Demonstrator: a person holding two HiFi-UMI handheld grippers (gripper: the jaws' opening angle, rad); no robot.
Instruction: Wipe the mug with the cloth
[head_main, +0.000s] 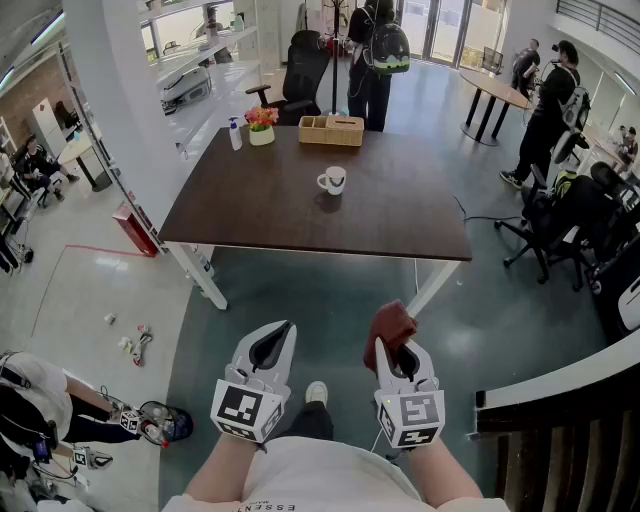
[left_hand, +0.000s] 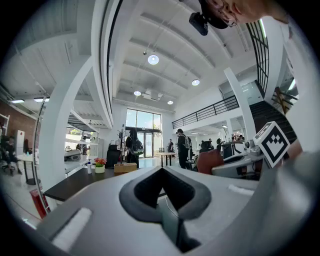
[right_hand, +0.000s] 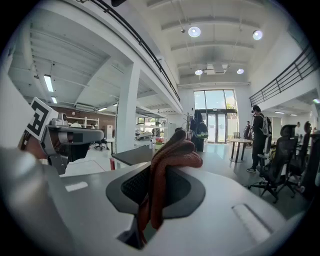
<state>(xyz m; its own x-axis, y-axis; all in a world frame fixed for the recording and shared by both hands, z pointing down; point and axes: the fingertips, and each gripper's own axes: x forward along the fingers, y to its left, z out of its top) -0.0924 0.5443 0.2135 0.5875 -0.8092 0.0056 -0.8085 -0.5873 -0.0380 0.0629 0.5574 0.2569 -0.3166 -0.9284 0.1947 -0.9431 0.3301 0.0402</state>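
Head view shows the big brown table (head_main: 300, 215) far across the floor (head_main: 300, 290), a wooden box (head_main: 331, 131) at its far edge, the left gripper (head_main: 272, 345) closed on nothing, the right gripper (head_main: 396, 347) pinching the red cloth (head_main: 390, 322), and the white mug (head_main: 333, 180) sitting mid-table.

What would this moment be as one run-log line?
right gripper: shut on cloth | left gripper: shut, empty | mug: on table, untouched

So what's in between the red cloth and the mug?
In the head view, only bare floor, then bare tabletop up to the mug. The cloth is clamped in the right gripper.
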